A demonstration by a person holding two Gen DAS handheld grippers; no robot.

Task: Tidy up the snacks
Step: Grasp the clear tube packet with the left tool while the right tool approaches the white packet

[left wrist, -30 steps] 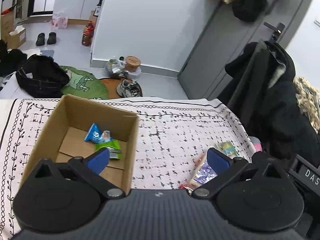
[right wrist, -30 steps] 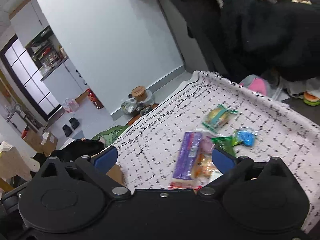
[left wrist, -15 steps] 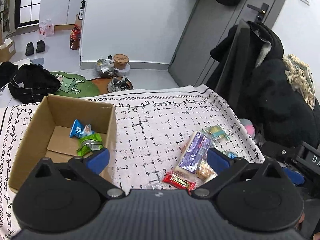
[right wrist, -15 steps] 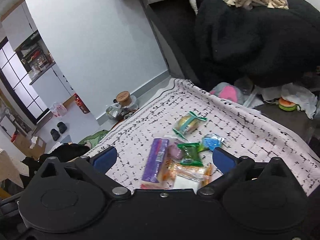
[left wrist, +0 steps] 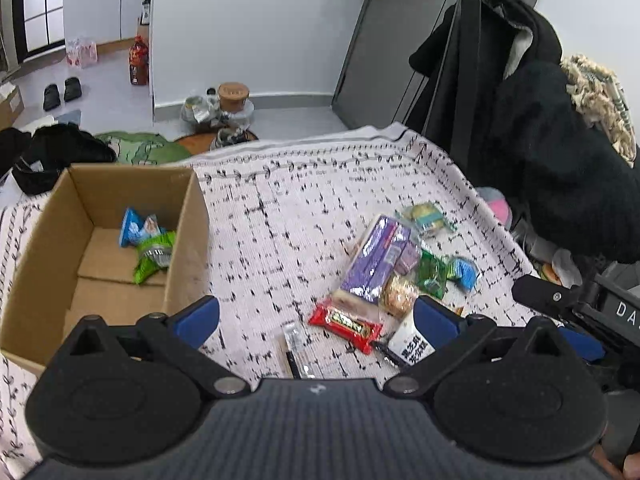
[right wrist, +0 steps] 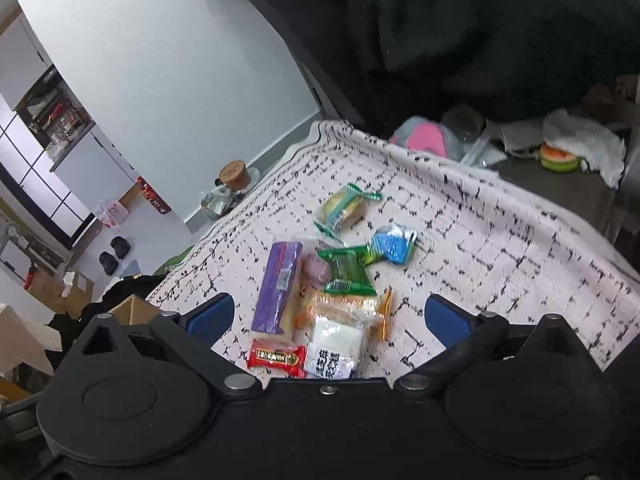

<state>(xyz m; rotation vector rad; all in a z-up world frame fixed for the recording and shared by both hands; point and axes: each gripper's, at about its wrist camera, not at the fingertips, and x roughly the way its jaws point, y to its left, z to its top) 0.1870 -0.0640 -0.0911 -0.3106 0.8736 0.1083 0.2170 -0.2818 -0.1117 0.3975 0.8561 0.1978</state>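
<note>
A: What is the biggest thing here?

B: The table with the patterned cloth [left wrist: 280,216]. On its left side stands an open cardboard box [left wrist: 48,256]. I think the box stands there as the place to collect the snacks, because a blue packet [left wrist: 134,230] and a green packet [left wrist: 154,256] already lie inside it, touching each other.

A: And the snacks that are not in the box?

B: They lie in one loose pile on the right part of the cloth, well apart from the box. The largest is a long purple pack [right wrist: 278,286]. Beside it there is an orange-edged clear pack [right wrist: 344,312], a white pack with black letters [right wrist: 334,350], a red bar [right wrist: 276,358], a green sachet [right wrist: 348,272], a small blue sachet [right wrist: 394,244] and a round cake in a green-ended wrapper [right wrist: 346,208].

A: How do the grippers stand?

B: The left gripper [left wrist: 316,316] is spread wide and holds nothing. The red bar [left wrist: 346,324] lies between its fingers, nearer to the right one, and a small clear sachet [left wrist: 296,346] lies just before it. The right gripper [right wrist: 328,316] is also wide and carries nothing. The orange-edged pack and the white pack lie between its fingers, in the middle. To my judgement, both hover above the pile to choose one piece; I cannot tell whether they touch anything.
</note>
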